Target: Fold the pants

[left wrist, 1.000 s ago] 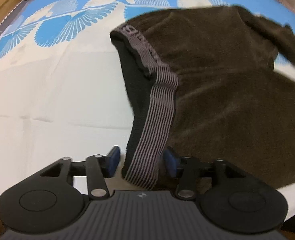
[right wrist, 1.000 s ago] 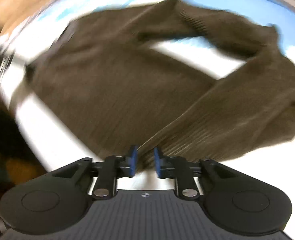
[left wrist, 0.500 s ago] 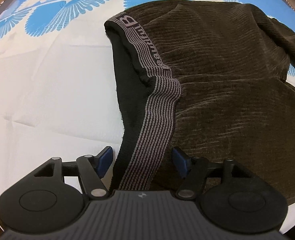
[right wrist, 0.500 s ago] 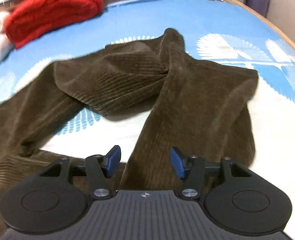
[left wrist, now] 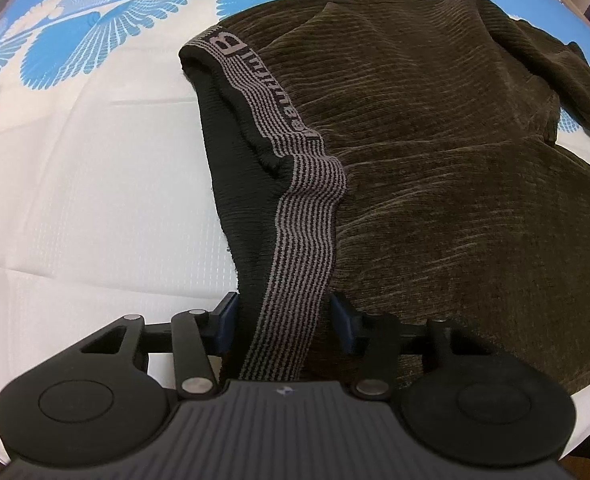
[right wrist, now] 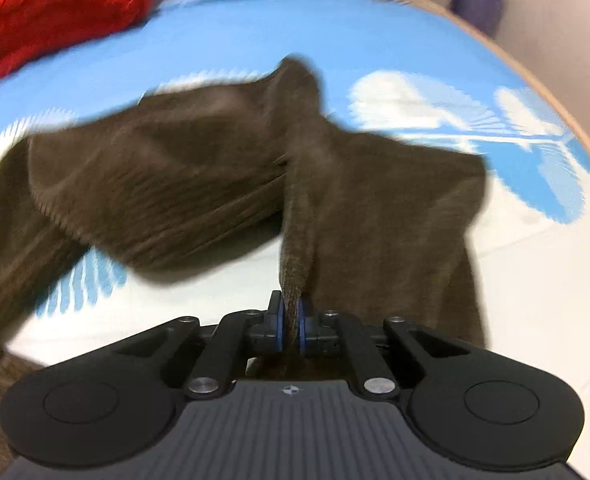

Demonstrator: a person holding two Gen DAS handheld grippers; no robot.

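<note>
Brown corduroy fabric is pinched hard between the blue pads of the right gripper [right wrist: 291, 322], jaws all but together on a raised ridge of one trouser leg [right wrist: 395, 216]. The left gripper [left wrist: 283, 322] stands about half open and is closing; the striped elastic waistband [left wrist: 295, 264] lies between its pads [left wrist: 226, 320], which do not yet appear to press on it. Outward from both, the brown pants [left wrist: 435, 160] lie spread on a bed sheet [left wrist: 95, 184], white with a blue fan print; the other leg [right wrist: 155, 192] is doubled over and crosses the held one. A red bundle [right wrist: 55, 12], blurred, sits at the far edge. Assessment: the task is at an early stage. One grip is secured and the other is forming, no fold is laid, and the legs remain to be straightened and aligned. No containers are in view.
</note>
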